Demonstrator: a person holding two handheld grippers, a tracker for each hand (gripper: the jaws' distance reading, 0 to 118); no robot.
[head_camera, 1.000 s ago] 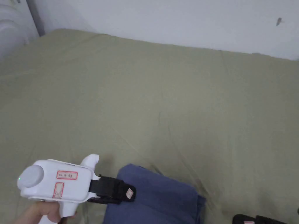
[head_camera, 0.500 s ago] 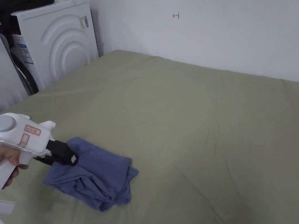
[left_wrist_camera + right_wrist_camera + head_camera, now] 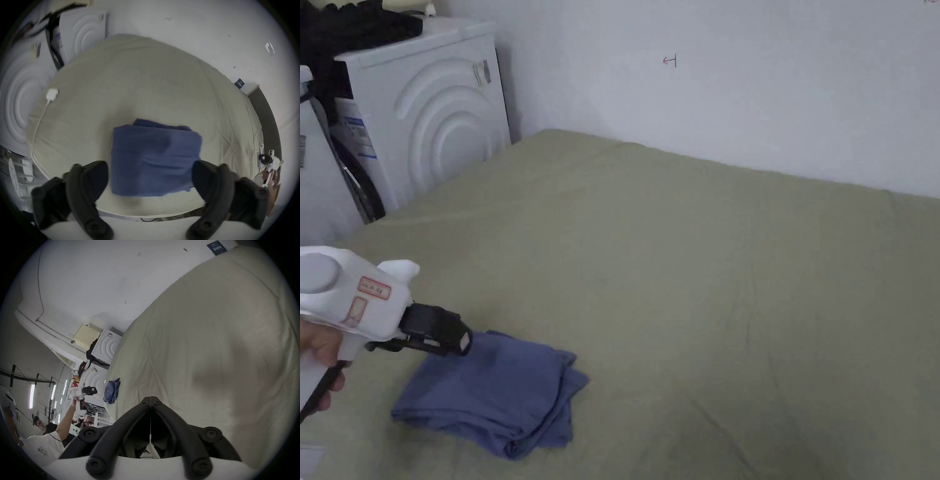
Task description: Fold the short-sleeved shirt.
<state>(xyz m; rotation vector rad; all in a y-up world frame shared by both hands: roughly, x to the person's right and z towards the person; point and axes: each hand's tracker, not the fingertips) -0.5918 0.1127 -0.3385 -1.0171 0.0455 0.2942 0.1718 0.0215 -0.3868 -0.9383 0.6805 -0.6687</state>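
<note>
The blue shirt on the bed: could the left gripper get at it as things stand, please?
Probably yes: the left gripper hangs open just above the folded blue shirt, and nothing lies between them on the bed.

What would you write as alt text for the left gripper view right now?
A folded blue shirt lies on an olive-green bed sheet, framed between the wide-open black jaws of the left gripper, which do not touch it. A white charger with its cable lies at the sheet's left edge.
</note>
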